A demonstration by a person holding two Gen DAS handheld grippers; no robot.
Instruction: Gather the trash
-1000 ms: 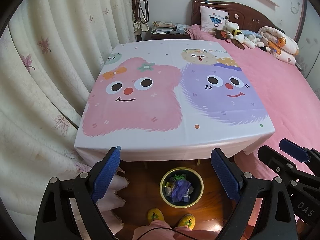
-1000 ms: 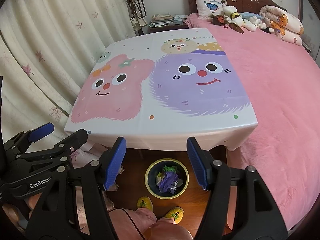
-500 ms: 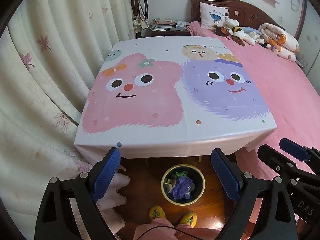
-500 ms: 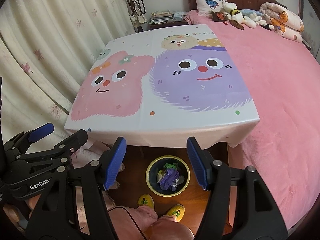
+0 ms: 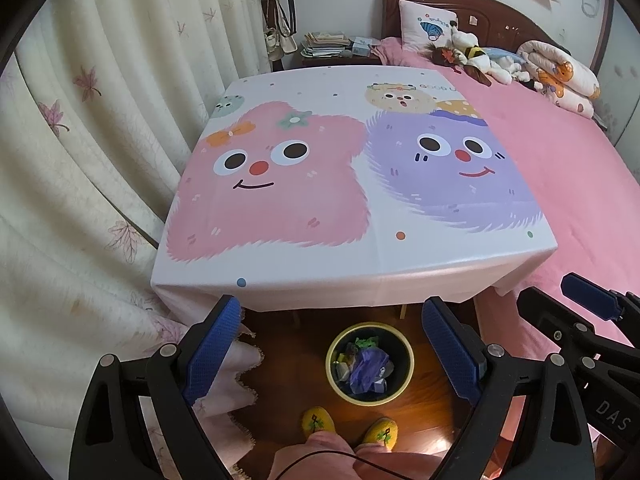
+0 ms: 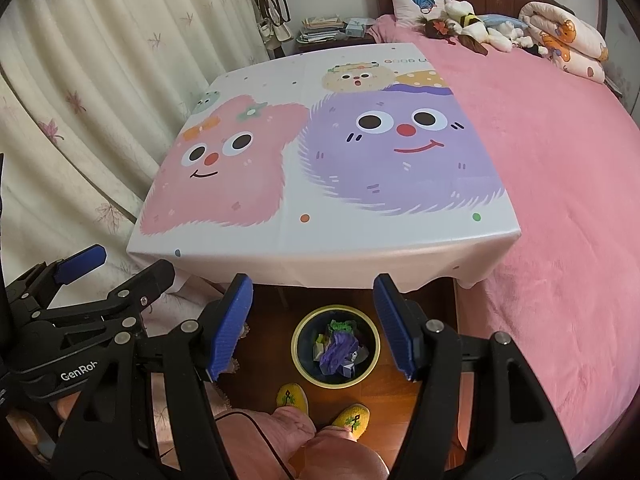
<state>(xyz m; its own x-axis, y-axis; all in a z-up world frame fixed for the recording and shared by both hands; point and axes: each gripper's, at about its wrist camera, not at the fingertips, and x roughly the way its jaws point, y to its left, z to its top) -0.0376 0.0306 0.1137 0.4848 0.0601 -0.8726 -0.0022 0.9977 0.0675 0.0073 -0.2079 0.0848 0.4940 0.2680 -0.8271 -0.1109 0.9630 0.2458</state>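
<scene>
A round bin (image 5: 404, 376) (image 6: 300, 364) with a yellow rim stands on the wooden floor by the table's near edge. Crumpled trash (image 5: 366, 366) (image 6: 338, 352), purple, green and white, lies inside it. My left gripper (image 5: 332, 320) hangs above the bin, open, with nothing between its blue pads. My right gripper (image 6: 312, 300) is also open and empty over the bin. Each gripper shows at the edge of the other's view. The table (image 5: 344, 264) (image 6: 320, 248) wears a cloth printed with pink and purple cartoon faces; I see no trash on it.
A person's yellow slippers (image 5: 318, 426) (image 6: 292, 398) and pink trouser legs stand just before the bin. Cream curtains (image 5: 80, 160) hang on the left. A pink bed (image 6: 560, 200) with pillows and soft toys fills the right. A nightstand (image 5: 332, 50) with books sits behind the table.
The table and bin have slid slightly lower in both views; the grippers stay open and empty, barely moving.
</scene>
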